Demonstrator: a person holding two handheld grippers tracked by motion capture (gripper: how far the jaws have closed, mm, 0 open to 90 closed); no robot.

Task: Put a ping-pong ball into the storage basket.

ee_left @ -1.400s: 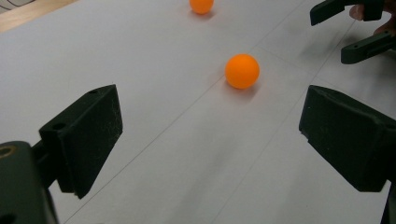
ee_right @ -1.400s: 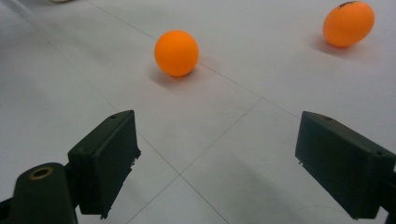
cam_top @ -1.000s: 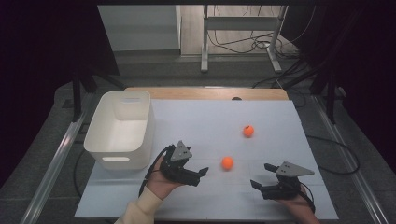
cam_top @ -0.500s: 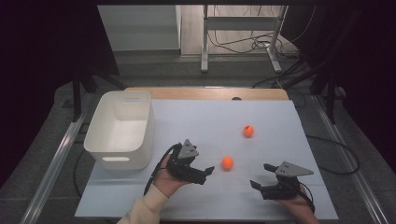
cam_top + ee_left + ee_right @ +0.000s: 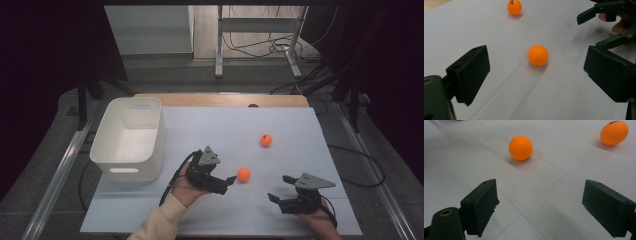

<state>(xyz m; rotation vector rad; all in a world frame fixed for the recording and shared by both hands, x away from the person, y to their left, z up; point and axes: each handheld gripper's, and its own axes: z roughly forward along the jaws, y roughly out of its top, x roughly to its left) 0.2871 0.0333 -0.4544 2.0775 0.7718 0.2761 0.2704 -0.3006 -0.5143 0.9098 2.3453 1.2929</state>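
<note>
Two orange balls lie on the white table sheet (image 5: 210, 125). The near ball (image 5: 243, 174) (image 5: 538, 55) (image 5: 520, 148) rests just ahead of my left gripper (image 5: 226, 184) (image 5: 537, 77), which is open with nothing between its jaws. The far ball (image 5: 266, 140) (image 5: 514, 7) (image 5: 614, 133), slightly egg-shaped with a dark mark on top, sits farther back to the right. My right gripper (image 5: 278, 187) (image 5: 540, 202) hovers open near the front right, its jaws pointing left toward the near ball from some distance. That right gripper (image 5: 599, 12) also appears at the upper right of the left gripper view.
A white plastic bin (image 5: 127, 137) stands at the table's left side, beside the left hand. A wooden strip (image 5: 220, 99) borders the far edge. Metal rails run along both sides, and cables lie on the floor beyond.
The left hand has carried its open gripper to the right, closer to the near ball. The right gripper and both balls have stayed put.
</note>
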